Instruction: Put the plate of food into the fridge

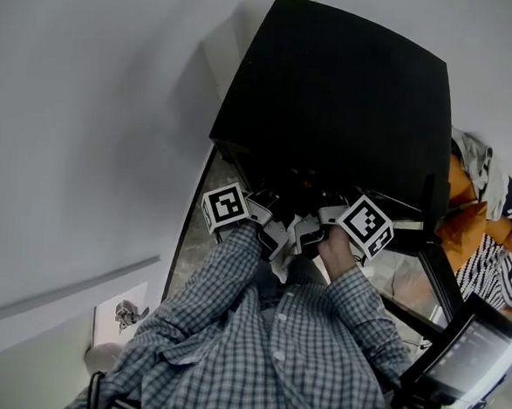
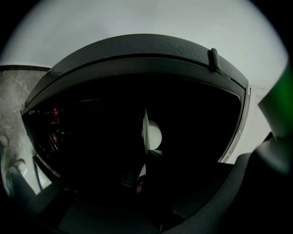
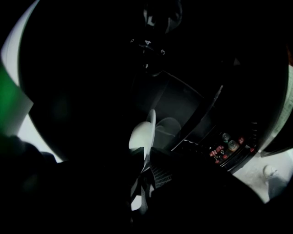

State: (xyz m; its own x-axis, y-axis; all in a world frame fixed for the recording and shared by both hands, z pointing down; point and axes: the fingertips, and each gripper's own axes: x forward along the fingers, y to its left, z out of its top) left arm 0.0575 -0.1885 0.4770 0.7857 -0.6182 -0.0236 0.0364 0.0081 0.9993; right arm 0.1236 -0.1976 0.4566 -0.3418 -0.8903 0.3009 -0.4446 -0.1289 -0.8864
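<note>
A white plate (image 2: 145,130) shows edge-on in the left gripper view, against the dark inside of the black fridge (image 1: 334,91). My left gripper (image 2: 147,170) is shut on its near rim. In the right gripper view the same plate (image 3: 143,133) stands edge-on, and my right gripper (image 3: 143,183) is shut on its rim from the other side. In the head view both grippers, left (image 1: 274,237) and right (image 1: 308,234), meet at the fridge's opening. Whatever lies on the plate is too dark to make out.
The open fridge door (image 1: 430,211) stands at the right, with small red-capped items (image 3: 223,150) on a shelf. An orange cushion (image 1: 463,214), a striped cloth (image 1: 497,264) and a lit screen (image 1: 472,359) lie to the right. A white wall (image 1: 85,144) is at the left.
</note>
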